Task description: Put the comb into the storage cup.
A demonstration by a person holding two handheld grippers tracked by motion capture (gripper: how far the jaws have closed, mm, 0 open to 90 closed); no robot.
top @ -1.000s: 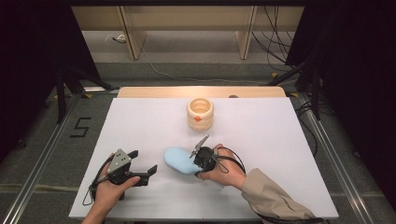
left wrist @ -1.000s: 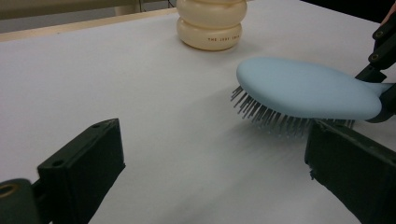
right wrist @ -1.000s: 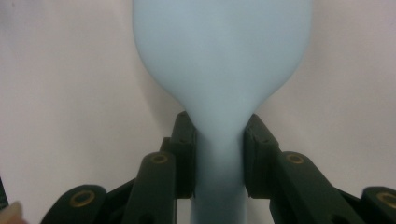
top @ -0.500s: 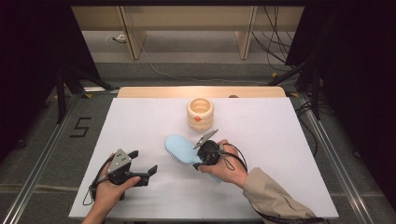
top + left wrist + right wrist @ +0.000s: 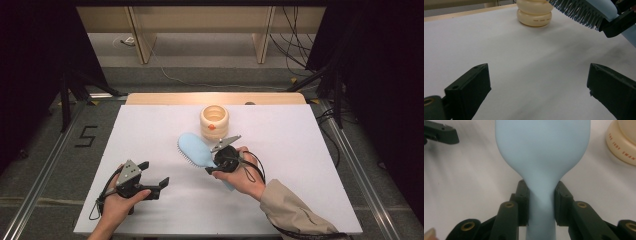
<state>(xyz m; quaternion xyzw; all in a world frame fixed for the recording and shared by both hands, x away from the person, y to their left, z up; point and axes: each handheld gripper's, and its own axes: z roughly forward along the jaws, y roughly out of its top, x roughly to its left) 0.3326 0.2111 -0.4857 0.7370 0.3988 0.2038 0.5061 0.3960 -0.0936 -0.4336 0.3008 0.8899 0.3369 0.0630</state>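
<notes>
Nearest the person's edge of the white table [image 5: 310, 150], the left gripper [image 5: 159, 186] sits low in its hand, its two black jaws spread wide with nothing but bare tabletop between them, as the left gripper view makes plain. It is pointed up the table towards the other hand, and it looks idle for now.

A little farther in, the right gripper [image 5: 216, 167] has its jaws clamped on the narrow neck of a pale blue plastic hairbrush [image 5: 196, 150]; the right gripper view shows the pads pressing either side of the handle [image 5: 541, 205] just below where it widens into the oval head. The brush's long axis runs straight out of the jaws, head leading, away from the person and slightly to the left. It is carried clear of the surface, smooth back up, and the blue bristles [image 5: 579, 11] point downward.

Beyond the brush head, near but apart from it, stands a cream-coloured ridged round container [image 5: 214, 121], open at the top. I'd judge that is where the brush is bound: the head already aims roughly at it, and the right hand is much the nearer of the two.
</notes>
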